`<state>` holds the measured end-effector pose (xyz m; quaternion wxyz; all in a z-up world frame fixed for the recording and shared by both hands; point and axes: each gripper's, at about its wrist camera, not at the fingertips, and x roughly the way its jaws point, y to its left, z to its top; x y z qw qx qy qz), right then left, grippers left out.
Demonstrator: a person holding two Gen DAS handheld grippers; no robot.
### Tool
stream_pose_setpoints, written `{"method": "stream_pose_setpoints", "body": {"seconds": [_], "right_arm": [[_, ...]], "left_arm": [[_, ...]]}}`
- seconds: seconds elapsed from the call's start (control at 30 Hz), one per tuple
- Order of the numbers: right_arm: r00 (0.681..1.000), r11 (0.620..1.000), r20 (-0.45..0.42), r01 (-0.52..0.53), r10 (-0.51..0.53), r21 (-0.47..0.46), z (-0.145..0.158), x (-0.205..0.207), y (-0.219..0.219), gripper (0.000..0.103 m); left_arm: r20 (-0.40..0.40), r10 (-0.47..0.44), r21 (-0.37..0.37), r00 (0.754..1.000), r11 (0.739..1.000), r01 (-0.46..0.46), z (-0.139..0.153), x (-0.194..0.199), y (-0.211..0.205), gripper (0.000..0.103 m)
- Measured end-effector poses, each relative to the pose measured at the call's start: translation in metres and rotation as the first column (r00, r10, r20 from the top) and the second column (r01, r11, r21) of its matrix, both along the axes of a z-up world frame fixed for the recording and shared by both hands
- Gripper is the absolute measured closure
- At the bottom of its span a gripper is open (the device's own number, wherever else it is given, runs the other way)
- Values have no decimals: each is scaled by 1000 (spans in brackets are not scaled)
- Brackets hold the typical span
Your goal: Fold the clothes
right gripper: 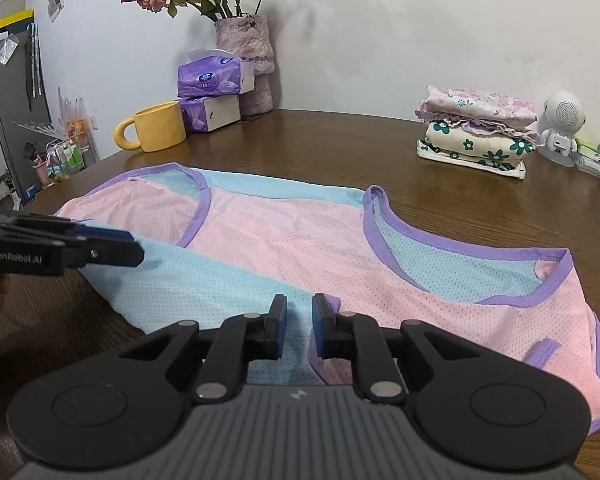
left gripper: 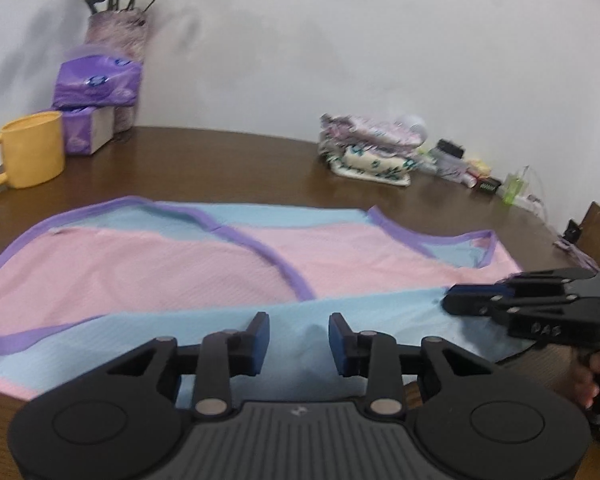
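Left wrist view shows the left gripper (left gripper: 299, 344) over the near blue edge of the pink-and-blue vest (left gripper: 220, 264), its fingers (left gripper: 260, 340) parted with only flat cloth below the gap, nothing pinched. The vest lies spread on the bench (left gripper: 220, 160), long axis running left to right, just ahead of both grippers. Further right, the right gripper (right gripper: 299, 330) sits at the same near edge; its fingers stand close together, and whether they pinch the hem I cannot tell. Counted: one vest, two grippers, one folded pile (right gripper: 476, 128) well apart, far right.
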<state>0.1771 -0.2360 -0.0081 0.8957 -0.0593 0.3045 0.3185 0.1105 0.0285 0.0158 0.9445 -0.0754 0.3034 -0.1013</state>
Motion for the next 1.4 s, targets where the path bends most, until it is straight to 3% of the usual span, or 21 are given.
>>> {"method": "stream_pose_setpoints", "body": {"seconds": [0.33, 0.73, 0.87, 0.9, 1.13, 1.17, 1.27, 1.33, 1.4], "right_arm": [[1000, 1000, -9, -1, 1, 13, 0, 1, -1, 89], [1000, 1000, -3, -14, 14, 7, 0, 0, 0, 84], [999, 999, 5, -32, 32, -5, 0, -2, 3, 76], [999, 999, 8, -37, 37, -10, 0, -3, 4, 75], [999, 999, 15, -40, 40, -20, 0, -4, 6, 74], [999, 999, 15, -40, 40, -20, 0, -4, 6, 74], [999, 999, 14, -38, 38, -17, 0, -4, 6, 73], [999, 999, -1, -39, 39, 13, 0, -3, 3, 68], [999, 999, 7, -33, 33, 4, 1, -6, 4, 67]], "left_arm": [[-11, 118, -2, 993, 993, -118, -1, -1, 38, 72], [4, 211, -69, 978, 975, -210, 4, -30, 90, 66], [8, 233, -43, 972, 972, -233, 4, -37, 97, 70], [2, 237, -42, 972, 971, -236, 3, -36, 99, 74], [-16, 289, -41, 957, 956, -289, 0, -32, 109, 79], [-17, 298, -35, 954, 954, -298, 0, -32, 109, 77], [-4, 302, -28, 953, 953, -302, 5, -34, 100, 56], [13, 283, -25, 959, 959, -283, 9, -34, 89, 53], [29, 247, -20, 969, 969, -246, 12, -32, 74, 37]]}}
